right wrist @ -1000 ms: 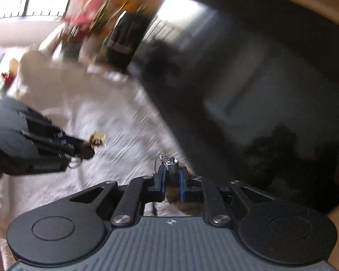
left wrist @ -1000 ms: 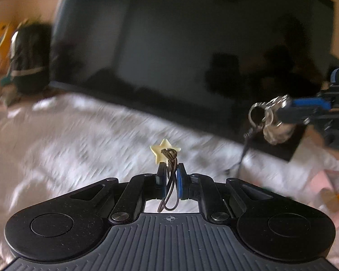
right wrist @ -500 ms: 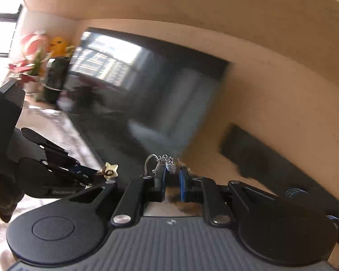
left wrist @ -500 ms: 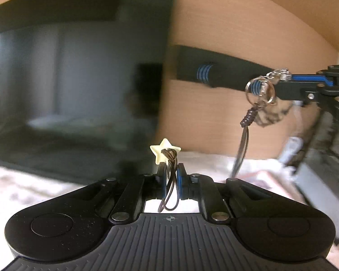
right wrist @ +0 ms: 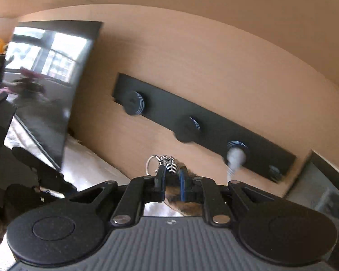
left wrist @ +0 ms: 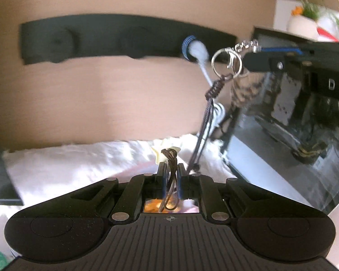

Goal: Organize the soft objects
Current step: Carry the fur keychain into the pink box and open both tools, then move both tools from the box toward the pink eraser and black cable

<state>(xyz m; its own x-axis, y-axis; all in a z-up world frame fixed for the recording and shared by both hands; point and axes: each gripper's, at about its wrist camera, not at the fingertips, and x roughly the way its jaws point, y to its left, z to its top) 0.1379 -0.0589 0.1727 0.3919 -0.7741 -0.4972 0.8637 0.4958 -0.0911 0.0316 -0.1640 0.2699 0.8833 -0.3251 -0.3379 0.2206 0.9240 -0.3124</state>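
Note:
My left gripper [left wrist: 171, 169] is shut on a dark cord loop that carries a pale star charm [left wrist: 162, 154]. The braided cord [left wrist: 211, 103] rises from there to a silver key ring [left wrist: 226, 62]. My right gripper [left wrist: 250, 55] holds that ring's chain, and a brown furry plush [left wrist: 244, 90] hangs under it. In the right wrist view my right gripper [right wrist: 171, 176] is shut on the ring's spring clasp [right wrist: 171, 166], with the fur [right wrist: 185, 205] below its fingers. Ahead on the wooden wall is a black hook rail [right wrist: 214, 124] with blue-striped pegs. A white item [right wrist: 236, 158] hangs on one peg.
A dark TV screen [right wrist: 45, 79] stands left of the rail. A white fluffy cloth [left wrist: 79, 162] covers the surface below the wall. A dark glossy box [left wrist: 293, 124] stands at the right, with potted plants [left wrist: 305, 15] behind it.
Both grippers have swung rightwards together from in front of the TV screen to the wooden wall with the hook rail. Each has kept its hold on the cord and the key ring.

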